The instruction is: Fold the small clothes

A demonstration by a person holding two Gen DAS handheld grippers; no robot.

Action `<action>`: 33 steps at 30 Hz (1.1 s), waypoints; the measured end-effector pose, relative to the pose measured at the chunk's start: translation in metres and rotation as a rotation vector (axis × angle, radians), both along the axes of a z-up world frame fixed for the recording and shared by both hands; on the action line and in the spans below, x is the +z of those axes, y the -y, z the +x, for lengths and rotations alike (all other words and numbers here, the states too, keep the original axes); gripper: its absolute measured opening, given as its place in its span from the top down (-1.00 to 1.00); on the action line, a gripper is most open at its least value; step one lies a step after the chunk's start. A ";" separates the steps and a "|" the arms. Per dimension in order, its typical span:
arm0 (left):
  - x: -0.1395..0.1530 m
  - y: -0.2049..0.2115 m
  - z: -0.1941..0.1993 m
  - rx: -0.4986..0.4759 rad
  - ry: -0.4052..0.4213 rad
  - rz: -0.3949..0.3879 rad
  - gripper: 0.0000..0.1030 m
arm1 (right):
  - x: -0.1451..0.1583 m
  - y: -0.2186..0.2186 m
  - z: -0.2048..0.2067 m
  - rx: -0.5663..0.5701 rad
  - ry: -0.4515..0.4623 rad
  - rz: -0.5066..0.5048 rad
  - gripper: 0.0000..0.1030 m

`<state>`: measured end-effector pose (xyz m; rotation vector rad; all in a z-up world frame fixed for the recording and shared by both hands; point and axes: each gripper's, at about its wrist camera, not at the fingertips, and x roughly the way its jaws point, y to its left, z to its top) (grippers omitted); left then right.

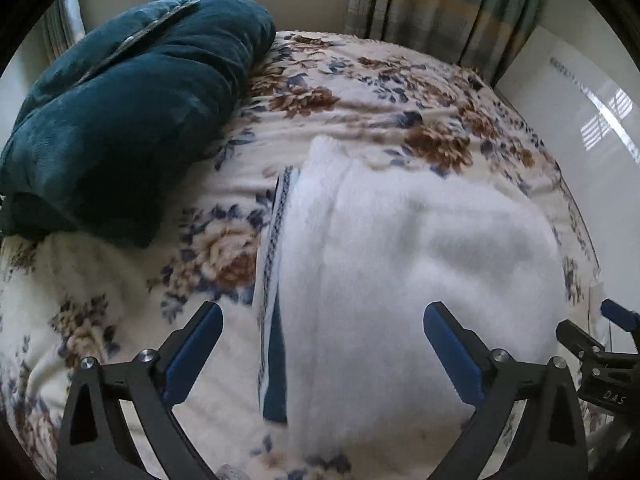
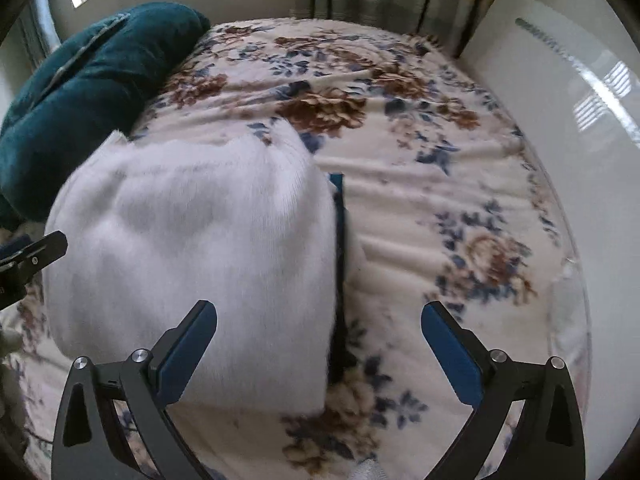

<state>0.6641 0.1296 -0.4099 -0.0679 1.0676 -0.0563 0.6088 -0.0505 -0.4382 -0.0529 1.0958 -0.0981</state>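
Hovering at the bottom of each view, the left gripper [image 1: 323, 346] and right gripper [image 2: 319, 344] are held with fingers spread wide, nothing pinched. Just beyond them, the white cloth [image 1: 400, 264] is seen lying on the floral blanket [image 1: 120, 304], at centre right in the left view and centre left in the right view; it appears already doubled over, a dark patterned edge [image 1: 276, 240] showing beneath. At least one fold is judged done; whether another is needed cannot be told. A teal cushion [image 1: 132, 108] is seen upper left, curtains [image 1: 436, 4] at top.

White garment [image 2: 200, 248] on floral blanket [image 2: 420, 200]
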 end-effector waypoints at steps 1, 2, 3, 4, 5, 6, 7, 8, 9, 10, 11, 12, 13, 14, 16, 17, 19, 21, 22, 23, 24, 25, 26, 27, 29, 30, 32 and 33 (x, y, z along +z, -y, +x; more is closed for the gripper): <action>0.002 0.001 -0.007 0.000 0.000 0.002 -1.00 | 0.004 0.001 -0.007 -0.009 0.003 -0.005 -1.00; 0.006 0.003 -0.015 0.008 0.002 0.026 -1.00 | 0.007 0.001 -0.017 -0.016 0.000 -0.007 -1.00; 0.011 0.005 -0.023 0.014 0.005 0.057 -1.00 | 0.014 0.002 -0.029 -0.032 0.000 -0.013 -1.00; 0.019 0.008 -0.033 0.018 0.014 0.089 -1.00 | 0.022 0.003 -0.039 -0.042 0.000 -0.004 -1.00; 0.024 0.010 -0.039 0.022 0.023 0.099 -0.99 | 0.029 0.003 -0.049 -0.054 -0.002 0.003 -1.00; 0.033 0.011 -0.048 0.028 0.035 0.100 -0.99 | 0.042 0.003 -0.063 -0.069 0.015 -0.010 -1.00; 0.041 0.012 -0.057 0.029 0.043 0.093 -1.00 | 0.051 0.003 -0.072 -0.076 0.027 -0.011 -1.00; 0.050 0.014 -0.066 0.034 0.053 0.096 -0.99 | 0.062 0.004 -0.082 -0.086 0.042 -0.014 -1.00; 0.059 0.015 -0.075 0.041 0.060 0.099 -0.99 | 0.075 0.004 -0.092 -0.094 0.058 -0.024 -1.00; 0.069 0.017 -0.085 0.044 0.066 0.098 -0.99 | 0.087 0.004 -0.103 -0.101 0.071 -0.032 -1.00; 0.079 0.019 -0.094 0.043 0.073 0.094 -0.99 | 0.099 0.004 -0.113 -0.104 0.080 -0.032 -1.00; 0.089 0.021 -0.104 0.042 0.083 0.094 -0.99 | 0.111 0.003 -0.124 -0.105 0.088 -0.036 -1.00; 0.105 0.023 -0.118 0.042 0.098 0.100 -0.99 | 0.126 0.002 -0.138 -0.107 0.104 -0.054 -1.00; 0.115 0.025 -0.128 0.040 0.109 0.103 -0.99 | 0.137 0.001 -0.148 -0.103 0.116 -0.066 -1.00; 0.144 0.029 -0.154 0.033 0.140 0.108 -0.99 | 0.167 0.000 -0.176 -0.112 0.151 -0.084 -1.00; 0.154 0.031 -0.163 0.030 0.148 0.115 -0.99 | 0.180 0.000 -0.188 -0.114 0.164 -0.089 -1.00; 0.181 0.034 -0.185 0.021 0.169 0.114 -0.99 | 0.212 0.000 -0.215 -0.118 0.200 -0.103 -1.00; 0.207 0.034 -0.206 0.022 0.186 0.112 -0.99 | 0.244 -0.003 -0.241 -0.105 0.231 -0.101 -1.00; 0.220 0.034 -0.217 0.022 0.200 0.111 -0.99 | 0.256 -0.004 -0.252 -0.102 0.244 -0.110 -1.00; 0.233 0.034 -0.227 0.028 0.212 0.120 -0.99 | 0.270 -0.006 -0.263 -0.100 0.257 -0.119 -1.00; 0.246 0.034 -0.239 0.028 0.223 0.113 -0.99 | 0.288 -0.008 -0.279 -0.093 0.279 -0.116 -1.00; 0.255 0.034 -0.246 0.028 0.230 0.106 -0.99 | 0.301 -0.010 -0.290 -0.089 0.291 -0.114 -1.00; 0.268 0.034 -0.257 0.032 0.242 0.100 -0.99 | 0.312 -0.012 -0.300 -0.085 0.302 -0.116 -1.00; 0.276 0.034 -0.264 0.035 0.253 0.099 -0.99 | 0.326 -0.015 -0.312 -0.079 0.318 -0.111 -1.00; 0.297 0.034 -0.284 0.037 0.281 0.092 -0.99 | 0.352 -0.017 -0.336 -0.080 0.348 -0.102 -1.00; 0.305 0.034 -0.292 0.037 0.292 0.098 -0.99 | 0.366 -0.018 -0.348 -0.077 0.363 -0.095 -1.00; 0.322 0.036 -0.310 0.031 0.314 0.100 -0.99 | 0.383 -0.018 -0.366 -0.080 0.385 -0.085 -1.00; 0.329 0.035 -0.318 0.033 0.325 0.100 -0.99 | 0.395 -0.018 -0.378 -0.077 0.398 -0.082 -1.00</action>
